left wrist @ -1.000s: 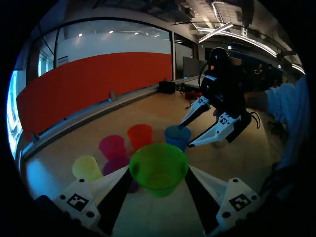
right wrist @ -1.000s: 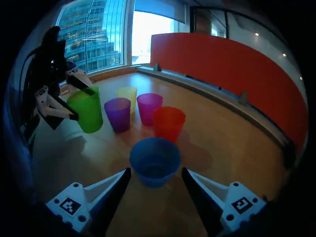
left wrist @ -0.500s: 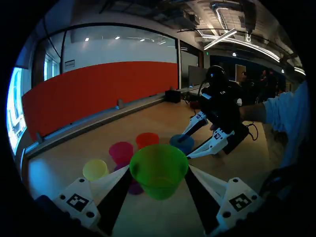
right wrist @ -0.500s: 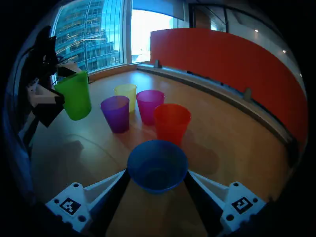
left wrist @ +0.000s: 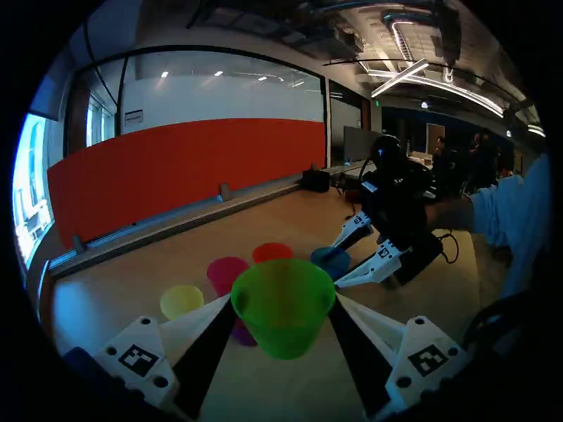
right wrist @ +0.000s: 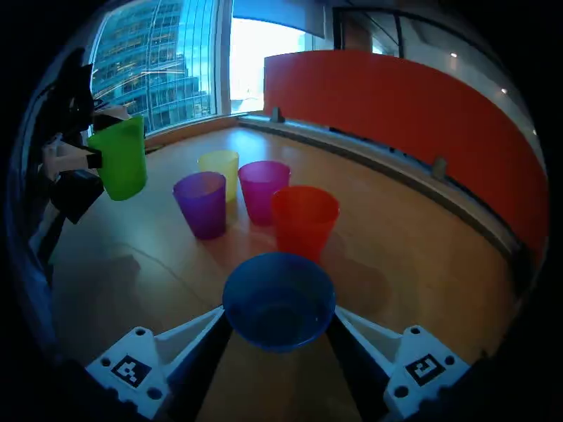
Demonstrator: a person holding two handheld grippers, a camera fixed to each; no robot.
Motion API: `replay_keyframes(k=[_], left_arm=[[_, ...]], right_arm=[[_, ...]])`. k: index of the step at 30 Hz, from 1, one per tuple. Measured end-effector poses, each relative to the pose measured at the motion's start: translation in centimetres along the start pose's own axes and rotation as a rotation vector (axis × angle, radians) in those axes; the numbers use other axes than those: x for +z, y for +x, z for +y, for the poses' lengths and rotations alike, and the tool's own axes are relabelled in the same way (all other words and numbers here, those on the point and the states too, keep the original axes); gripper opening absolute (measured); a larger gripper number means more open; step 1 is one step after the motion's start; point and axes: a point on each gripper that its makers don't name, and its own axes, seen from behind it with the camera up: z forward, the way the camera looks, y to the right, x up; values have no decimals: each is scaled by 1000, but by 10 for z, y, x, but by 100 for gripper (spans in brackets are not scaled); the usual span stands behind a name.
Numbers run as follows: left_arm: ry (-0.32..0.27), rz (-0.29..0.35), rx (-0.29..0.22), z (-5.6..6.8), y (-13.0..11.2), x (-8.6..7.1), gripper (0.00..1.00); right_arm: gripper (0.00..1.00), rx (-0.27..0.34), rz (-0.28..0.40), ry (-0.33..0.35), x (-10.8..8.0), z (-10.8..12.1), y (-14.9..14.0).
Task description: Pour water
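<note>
Smooth wooden desk (right wrist: 422, 232) beside a red wall (right wrist: 422, 105). Left tongs (left wrist: 281, 304) clamp a tapered green cup (left wrist: 283, 320); right tongs (right wrist: 279, 314) clamp a blue cup (right wrist: 279, 299).

The wooden table (right wrist: 422, 232) carried four cups, all standing upright in one close group. A yellow cup (right wrist: 219, 169) stood farthest, a purple cup (right wrist: 202, 204) and a pink cup (right wrist: 262, 190) just beside it, and an orange cup (right wrist: 304, 219) nearest.
</note>
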Motion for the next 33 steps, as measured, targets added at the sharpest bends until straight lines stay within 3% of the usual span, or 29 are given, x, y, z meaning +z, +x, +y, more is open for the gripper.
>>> replay_keyframes(k=[12,33], left_arm=[[10,13,-3,-2,3,-5,88],[33,101,6,-10,26,-16,87]], right_arm=[[88,14,56,-8,-13,-6,15],[87,-12,306,-64,-92,-24,102]])
